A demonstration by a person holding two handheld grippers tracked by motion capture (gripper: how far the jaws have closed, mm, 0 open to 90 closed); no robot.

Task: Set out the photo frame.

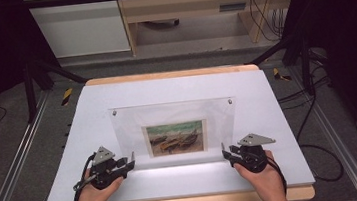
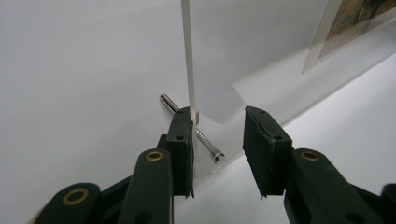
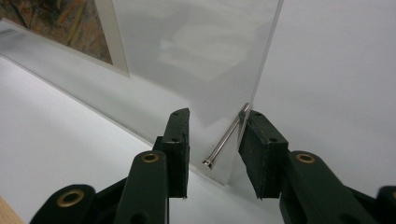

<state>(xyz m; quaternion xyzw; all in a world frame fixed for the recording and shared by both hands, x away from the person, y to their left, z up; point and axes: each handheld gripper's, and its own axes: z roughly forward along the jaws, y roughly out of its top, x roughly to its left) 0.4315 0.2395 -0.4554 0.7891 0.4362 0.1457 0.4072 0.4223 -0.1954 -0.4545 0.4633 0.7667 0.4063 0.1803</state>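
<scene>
From above, an upright acrylic frame [image 1: 174,131] was seen between the left gripper [image 1: 131,161] and right gripper [image 1: 225,153]. Along the left jaws, parted, its edge and a metal pin [image 2: 189,122] were straddled, ungripped. Along the right jaws, likewise parted, the opposite corner stood between them.

Clear glossy acrylic frame [image 1: 174,131] catching reflections, a matt paper print [image 1: 175,138] sitting inside it, polished metal pin [image 2: 191,125] gleaming through its lower corner, smooth matt white tabletop [image 1: 165,89] edging in pale wood, matt black plastic left gripper [image 2: 217,140] showing brass-coloured rivets.
</scene>
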